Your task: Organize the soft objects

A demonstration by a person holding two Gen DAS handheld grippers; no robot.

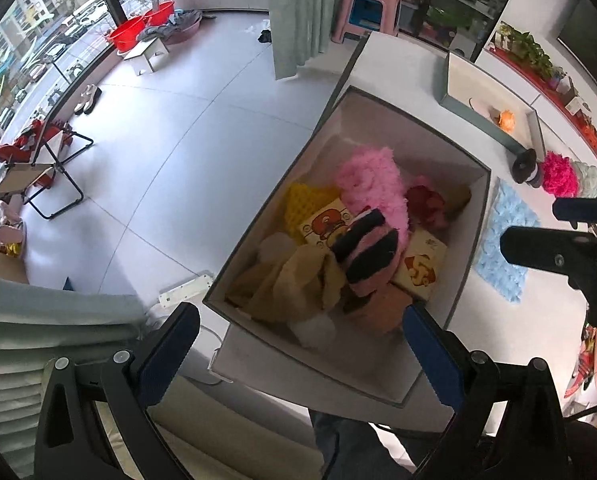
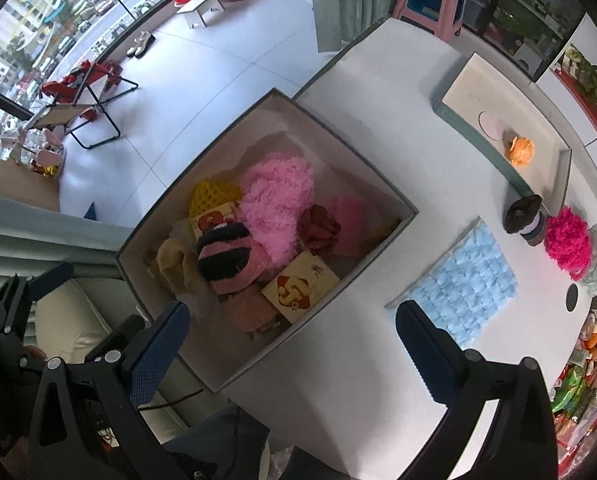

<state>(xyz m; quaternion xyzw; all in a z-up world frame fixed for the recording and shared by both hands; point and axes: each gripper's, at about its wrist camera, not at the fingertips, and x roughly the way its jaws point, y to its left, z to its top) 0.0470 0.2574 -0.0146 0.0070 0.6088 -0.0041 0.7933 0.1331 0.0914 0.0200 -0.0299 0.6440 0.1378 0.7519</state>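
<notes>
Soft things fill the grey box (image 2: 378, 240) at the table's (image 2: 398, 100) left edge: a fluffy pink ball (image 2: 276, 204), a pink-and-black striped sock (image 2: 226, 256), a yellow cloth (image 1: 298, 276), a red flower (image 2: 318, 226). A blue mat (image 2: 464, 276) lies on the table right of the box. The left gripper (image 1: 304, 344) and right gripper (image 2: 292, 344) both hover spread wide, holding nothing.

Beside the big box (image 2: 362, 268): one blue mat (image 2: 464, 284); one pink pompom (image 2: 568, 242); inside it: two picture cards (image 2: 298, 288); one striped sock (image 2: 224, 256).
</notes>
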